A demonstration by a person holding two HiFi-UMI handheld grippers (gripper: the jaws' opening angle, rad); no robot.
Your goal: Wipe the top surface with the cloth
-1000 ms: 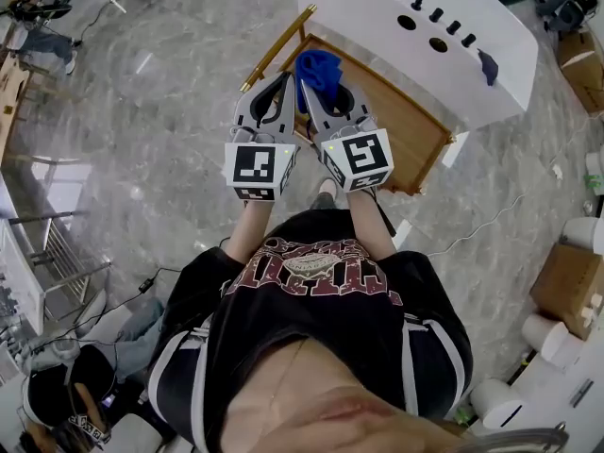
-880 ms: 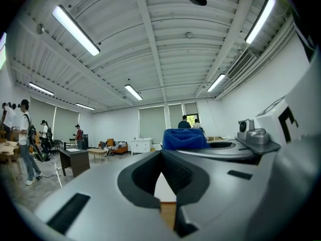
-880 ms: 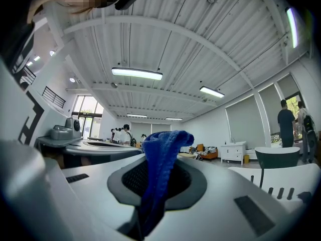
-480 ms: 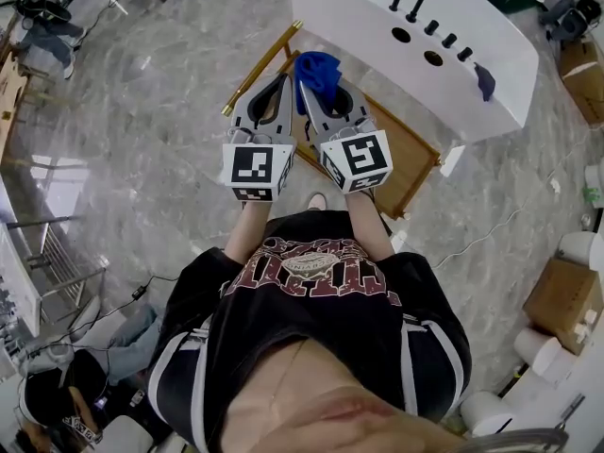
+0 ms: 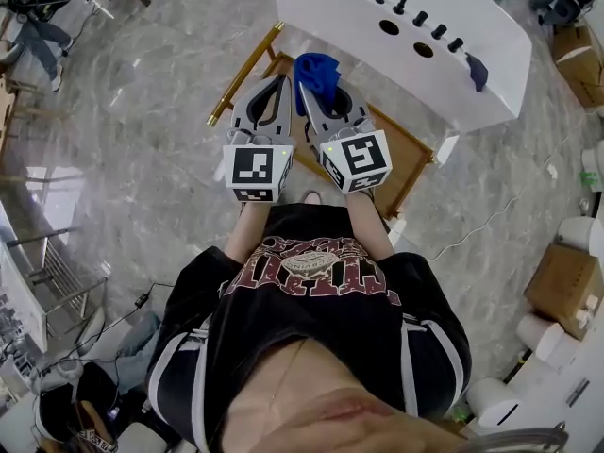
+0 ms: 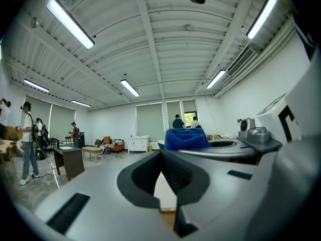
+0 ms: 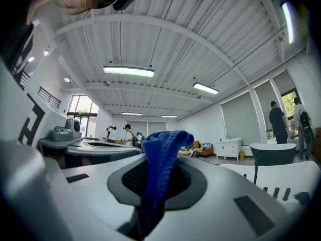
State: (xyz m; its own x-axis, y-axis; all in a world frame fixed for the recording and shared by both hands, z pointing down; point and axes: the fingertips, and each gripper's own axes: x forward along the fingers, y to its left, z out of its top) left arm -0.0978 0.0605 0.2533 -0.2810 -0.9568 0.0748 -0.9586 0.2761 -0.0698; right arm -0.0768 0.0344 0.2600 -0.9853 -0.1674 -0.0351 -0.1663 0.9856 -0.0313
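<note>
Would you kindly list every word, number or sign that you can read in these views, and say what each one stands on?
Shirt print: lettering around a graphic, too small and warped to read.
Marker cubes: black-and-white square patterns only, no words or numbers.
Blue cloth: no label showing.
Nothing else in any view carries legible text.

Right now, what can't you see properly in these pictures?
- Wooden table, head view: part of its top hidden under the left claw and right claw.
- Blue cloth, right gripper view: lower end buried inside the right claw.
- Dark thing on the white top, head view: too small to name.
</note>
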